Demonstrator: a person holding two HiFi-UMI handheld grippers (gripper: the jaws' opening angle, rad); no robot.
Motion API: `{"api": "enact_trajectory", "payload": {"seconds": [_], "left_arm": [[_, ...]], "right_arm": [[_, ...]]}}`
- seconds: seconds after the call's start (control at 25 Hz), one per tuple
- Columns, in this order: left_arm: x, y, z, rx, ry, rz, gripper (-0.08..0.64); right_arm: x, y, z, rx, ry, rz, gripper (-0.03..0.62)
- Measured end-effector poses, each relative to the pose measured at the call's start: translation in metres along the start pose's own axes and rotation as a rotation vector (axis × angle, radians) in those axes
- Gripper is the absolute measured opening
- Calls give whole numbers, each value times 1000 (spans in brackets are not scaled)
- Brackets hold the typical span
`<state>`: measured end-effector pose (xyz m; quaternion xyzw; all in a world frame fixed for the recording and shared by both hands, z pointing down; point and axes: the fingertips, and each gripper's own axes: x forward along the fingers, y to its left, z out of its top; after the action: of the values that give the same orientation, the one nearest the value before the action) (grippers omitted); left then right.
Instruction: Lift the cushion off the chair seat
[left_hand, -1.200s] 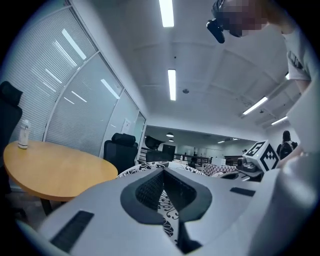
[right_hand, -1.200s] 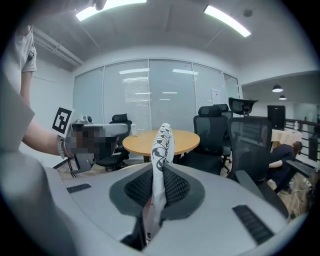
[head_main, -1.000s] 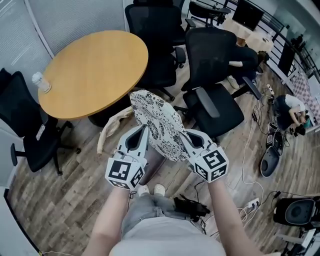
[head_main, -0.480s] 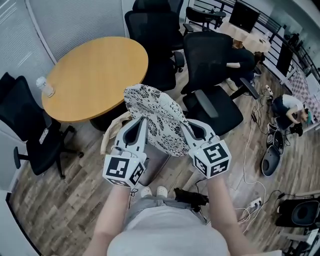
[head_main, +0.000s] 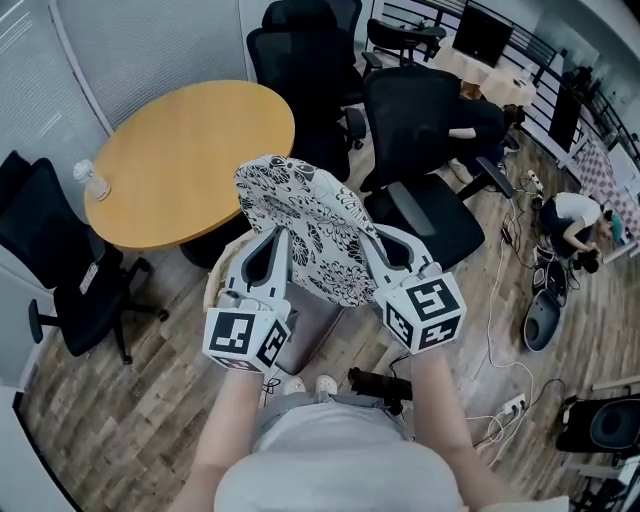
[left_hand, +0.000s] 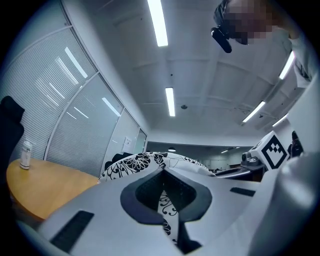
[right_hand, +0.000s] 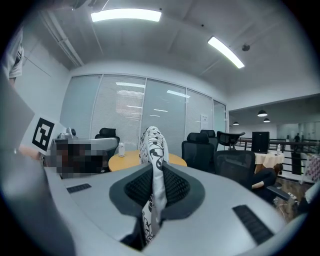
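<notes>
The cushion (head_main: 305, 225) is white with a black floral print and hangs in the air between both grippers, above the floor. My left gripper (head_main: 277, 236) is shut on its left edge, where the fabric (left_hand: 162, 200) runs between the jaws. On the cushion's right edge my right gripper (head_main: 367, 240) is shut, the cloth (right_hand: 154, 182) pinched upright between its pads. A cream chair (head_main: 215, 280) shows partly under the cushion, mostly hidden by it and by the grippers.
A round wooden table (head_main: 185, 160) with a small bottle (head_main: 90, 180) stands at the left. Black office chairs (head_main: 420, 150) crowd the back and right, another (head_main: 60, 260) stands at far left. Cables and a power strip (head_main: 505, 405) lie on the wooden floor. A person (head_main: 575, 220) crouches at the right.
Both grippers have risen with the cushion held between them; it now sits higher and farther up in the head view, clear of the chair.
</notes>
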<state>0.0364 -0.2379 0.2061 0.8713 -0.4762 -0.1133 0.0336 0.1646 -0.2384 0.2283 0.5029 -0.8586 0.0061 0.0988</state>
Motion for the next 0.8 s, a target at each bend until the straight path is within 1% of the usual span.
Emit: {"api": "enact_trajectory", "payload": {"seconds": [0.16,0.36,0.8], "left_arm": [[-3,-6,1,17,-11,-11,2],[-4,-9,3,24,-19,-13,2],[2,-6,5,23,-16,-18,2]], "right_arm": [[-5,2,8,11,-31,-38,43],[-8,2,8,34,-48,-79,41],[-1,1,6,54,-33,-90,41]]}}
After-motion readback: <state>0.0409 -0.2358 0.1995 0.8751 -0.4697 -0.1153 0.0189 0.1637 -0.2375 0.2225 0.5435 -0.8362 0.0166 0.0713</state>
